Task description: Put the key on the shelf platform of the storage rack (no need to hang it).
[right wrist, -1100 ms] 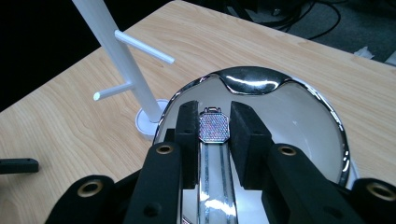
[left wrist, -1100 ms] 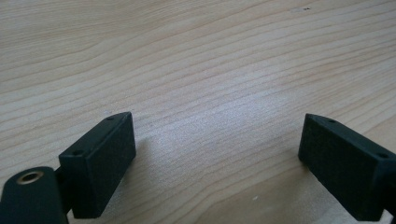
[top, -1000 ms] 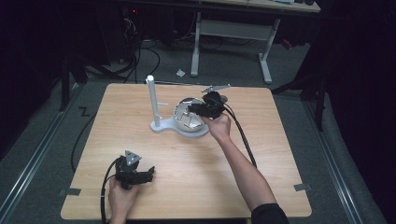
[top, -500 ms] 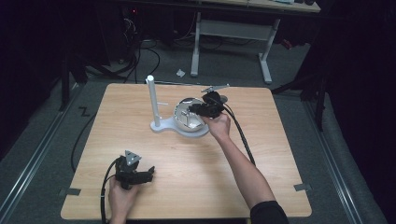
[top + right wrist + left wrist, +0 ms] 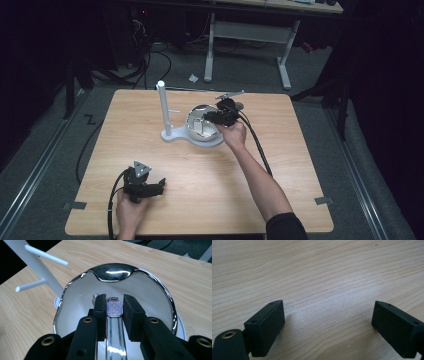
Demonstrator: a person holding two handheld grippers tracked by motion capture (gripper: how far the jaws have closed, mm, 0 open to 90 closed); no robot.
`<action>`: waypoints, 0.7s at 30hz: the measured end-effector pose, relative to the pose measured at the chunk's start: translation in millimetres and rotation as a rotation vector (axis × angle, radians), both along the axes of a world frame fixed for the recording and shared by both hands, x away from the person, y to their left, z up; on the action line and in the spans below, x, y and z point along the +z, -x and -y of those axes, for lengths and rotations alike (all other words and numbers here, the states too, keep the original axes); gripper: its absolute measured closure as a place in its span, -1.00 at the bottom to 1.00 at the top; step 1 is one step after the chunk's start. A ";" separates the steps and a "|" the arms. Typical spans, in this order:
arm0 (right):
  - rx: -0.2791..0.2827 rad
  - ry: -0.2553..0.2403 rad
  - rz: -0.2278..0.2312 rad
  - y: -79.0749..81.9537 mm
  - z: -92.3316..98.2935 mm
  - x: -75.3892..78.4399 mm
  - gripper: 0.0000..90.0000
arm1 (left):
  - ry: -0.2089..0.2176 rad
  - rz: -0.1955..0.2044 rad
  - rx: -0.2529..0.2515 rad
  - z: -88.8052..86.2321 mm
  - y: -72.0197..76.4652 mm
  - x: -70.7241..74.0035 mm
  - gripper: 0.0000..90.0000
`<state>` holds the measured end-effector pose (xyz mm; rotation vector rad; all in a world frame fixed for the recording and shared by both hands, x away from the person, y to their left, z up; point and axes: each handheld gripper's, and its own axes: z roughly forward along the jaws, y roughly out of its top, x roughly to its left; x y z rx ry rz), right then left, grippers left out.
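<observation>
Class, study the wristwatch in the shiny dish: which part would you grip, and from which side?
Grip the wristwatch by its octagonal case, across the two flat sides, with the strap running back between the jaws, as the right gripper does. Come from above, through the open top of the dish: its raised rim would likely block a level approach.

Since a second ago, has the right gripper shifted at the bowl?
No. In the high view the right gripper sits in the same spot over the shiny bowl, right of the white stand, as before.
</observation>
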<state>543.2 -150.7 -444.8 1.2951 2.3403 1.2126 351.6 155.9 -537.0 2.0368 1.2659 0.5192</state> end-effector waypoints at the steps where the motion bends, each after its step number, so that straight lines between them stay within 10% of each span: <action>1: 0.000 0.000 0.000 0.0 0.0 0.0 0.65 | 0.000 0.000 0.000 0.0 0.0 0.0 -0.74; 21: -0.018 0.079 0.014 -1.8 -0.5 -6.0 0.53 | 0.003 0.002 0.001 0.2 0.1 -0.1 -0.74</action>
